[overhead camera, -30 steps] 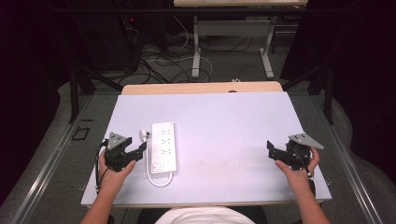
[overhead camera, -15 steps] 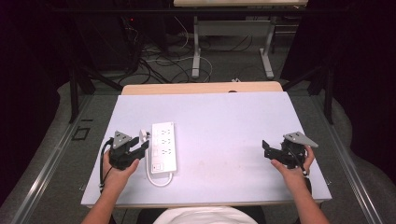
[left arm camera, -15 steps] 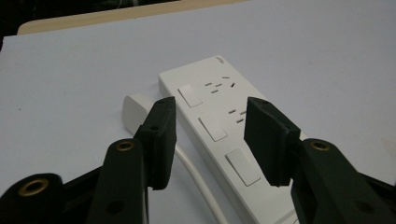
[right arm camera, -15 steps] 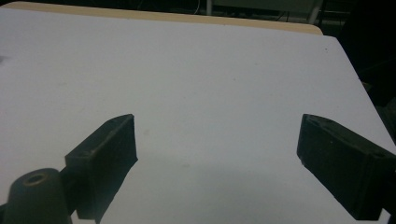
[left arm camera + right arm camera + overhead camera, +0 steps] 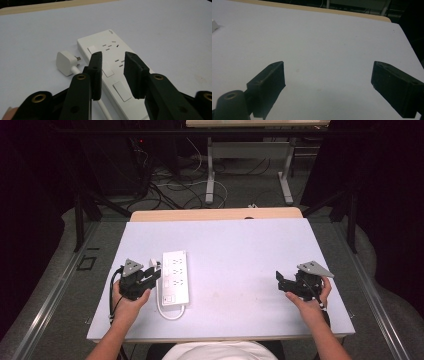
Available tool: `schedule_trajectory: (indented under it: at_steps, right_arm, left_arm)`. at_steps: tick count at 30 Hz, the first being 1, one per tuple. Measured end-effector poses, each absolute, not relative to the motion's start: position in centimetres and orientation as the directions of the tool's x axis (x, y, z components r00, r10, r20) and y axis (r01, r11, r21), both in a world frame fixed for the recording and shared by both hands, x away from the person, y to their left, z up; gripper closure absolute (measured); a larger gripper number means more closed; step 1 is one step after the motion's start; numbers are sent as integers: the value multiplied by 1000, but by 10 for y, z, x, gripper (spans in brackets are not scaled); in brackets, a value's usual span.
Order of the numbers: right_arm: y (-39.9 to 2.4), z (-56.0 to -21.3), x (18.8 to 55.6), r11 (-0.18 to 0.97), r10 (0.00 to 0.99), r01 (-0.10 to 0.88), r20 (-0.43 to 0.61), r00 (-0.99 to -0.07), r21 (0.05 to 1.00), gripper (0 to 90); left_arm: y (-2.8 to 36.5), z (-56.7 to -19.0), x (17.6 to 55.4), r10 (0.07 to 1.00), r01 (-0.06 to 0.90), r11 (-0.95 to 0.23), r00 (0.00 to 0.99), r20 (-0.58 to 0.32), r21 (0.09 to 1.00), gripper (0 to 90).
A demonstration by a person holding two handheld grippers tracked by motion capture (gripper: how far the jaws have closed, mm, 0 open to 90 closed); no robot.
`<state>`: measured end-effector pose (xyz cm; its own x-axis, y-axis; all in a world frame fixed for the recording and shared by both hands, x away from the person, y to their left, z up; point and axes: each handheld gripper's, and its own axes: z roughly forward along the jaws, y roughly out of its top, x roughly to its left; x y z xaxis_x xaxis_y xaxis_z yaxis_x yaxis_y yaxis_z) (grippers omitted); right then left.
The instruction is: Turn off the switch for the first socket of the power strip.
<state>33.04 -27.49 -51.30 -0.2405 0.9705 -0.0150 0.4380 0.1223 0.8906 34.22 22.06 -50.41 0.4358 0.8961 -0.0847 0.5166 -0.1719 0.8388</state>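
Approach step: our left claw [image 5: 113, 72], jaws just narrowing with nothing between, hovers over the power strip [image 5: 174, 277] on the desk's [image 5: 240, 245] left. Right claw [image 5: 329, 87] gapes, empty. Next: descend, grip squarely.

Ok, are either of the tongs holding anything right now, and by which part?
Nothing is held. The left tongs, which have just been closing, hover over the power strip with an empty gap; the right tongs stand wide open over the bare table.
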Motion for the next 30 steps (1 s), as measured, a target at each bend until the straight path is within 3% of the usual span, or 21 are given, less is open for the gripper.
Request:
schedule_trajectory:
  at_steps: [15, 30]
  right_arm:
    - [-278, -514, 333, 94, 975, 441, 6, -222, 893, 114]
    - [-278, -515, 335, 78, 976, 454, 25, -217, 888, 114]
  left_arm:
    - [223, -502, 354, 894, 600, -130, 415, -168, 790, 890]
    - [216, -499, 377, 885, 719, -177, 415, -210, 672, 900]
